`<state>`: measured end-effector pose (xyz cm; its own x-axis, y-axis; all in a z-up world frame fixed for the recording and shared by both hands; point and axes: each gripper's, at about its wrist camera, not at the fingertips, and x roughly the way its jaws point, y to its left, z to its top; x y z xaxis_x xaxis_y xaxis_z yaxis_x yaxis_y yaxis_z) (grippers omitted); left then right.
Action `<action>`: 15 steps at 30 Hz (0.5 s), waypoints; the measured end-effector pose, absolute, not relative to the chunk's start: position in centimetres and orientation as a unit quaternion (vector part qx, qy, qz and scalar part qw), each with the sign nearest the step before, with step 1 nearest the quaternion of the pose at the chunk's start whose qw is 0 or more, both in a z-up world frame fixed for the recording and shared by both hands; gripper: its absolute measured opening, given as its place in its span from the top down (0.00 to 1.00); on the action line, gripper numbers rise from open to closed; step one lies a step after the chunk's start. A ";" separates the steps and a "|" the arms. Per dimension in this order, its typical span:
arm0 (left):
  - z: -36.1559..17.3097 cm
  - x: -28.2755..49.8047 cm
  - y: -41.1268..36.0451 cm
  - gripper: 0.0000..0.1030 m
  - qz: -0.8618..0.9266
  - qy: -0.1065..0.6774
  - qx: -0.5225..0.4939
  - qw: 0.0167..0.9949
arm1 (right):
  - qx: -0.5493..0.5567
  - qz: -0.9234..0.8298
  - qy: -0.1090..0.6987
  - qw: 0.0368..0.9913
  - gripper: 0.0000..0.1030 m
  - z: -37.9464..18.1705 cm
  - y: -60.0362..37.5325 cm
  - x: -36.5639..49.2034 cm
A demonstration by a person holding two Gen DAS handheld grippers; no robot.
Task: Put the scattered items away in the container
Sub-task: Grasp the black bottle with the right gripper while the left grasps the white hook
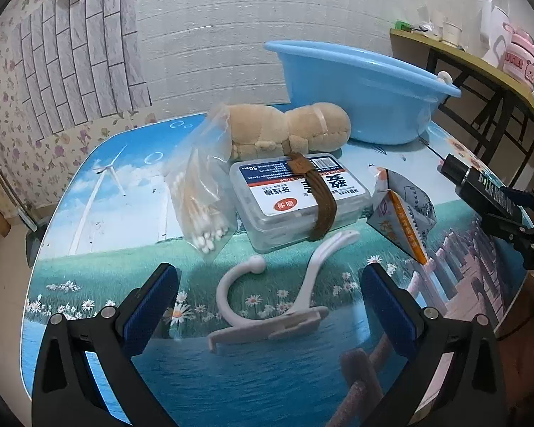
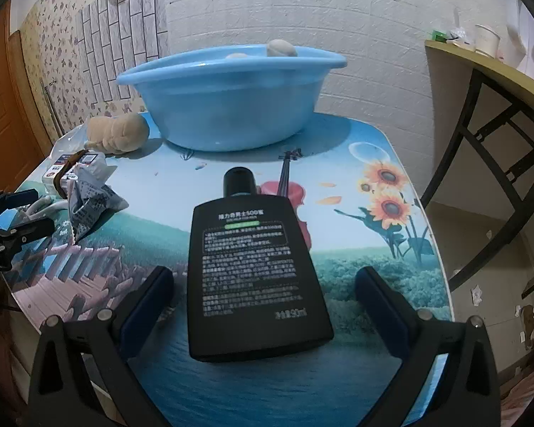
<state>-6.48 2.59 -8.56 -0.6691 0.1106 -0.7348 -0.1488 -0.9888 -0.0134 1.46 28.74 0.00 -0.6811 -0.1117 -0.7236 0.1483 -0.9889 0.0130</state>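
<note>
**Lin:** Over at the back of the table (image 2: 391, 249), the blue basin (image 2: 231, 106) already shows a couple of pale, rounded things poking above its rim, so a start looks made.

**Ray:** Plenty left, though. Right gripper (image 2: 263, 299) has its fingers spread wide, and the black bottle (image 2: 256, 277) lies flat on the tabletop between them, pads not touching it.

**Lin:** So nothing held there. And the left?

**Ray:** Left gripper (image 1: 267, 306), fingers spread as well, hanging over the white hook (image 1: 284, 295), gripping nothing.

**Lin:** Behind that, the whole cluster waits: cotton-swab bag (image 1: 203, 199), floss-pick box (image 1: 295, 199) with a brown strap across it, the beige plush toy (image 1: 292, 128) just in front of the basin, and the crumpled packet (image 1: 402, 213) off to the side.

**Ray:** I'd call it early days, six items out, the bottle looking the likeliest next pick.
</note>
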 end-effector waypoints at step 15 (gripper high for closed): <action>-8.2 -5.8 0.8 0.21 0.922 -0.015 -0.380 0.067 | 0.355 -0.931 -0.007 0.081 0.11 0.3 29.6 1.9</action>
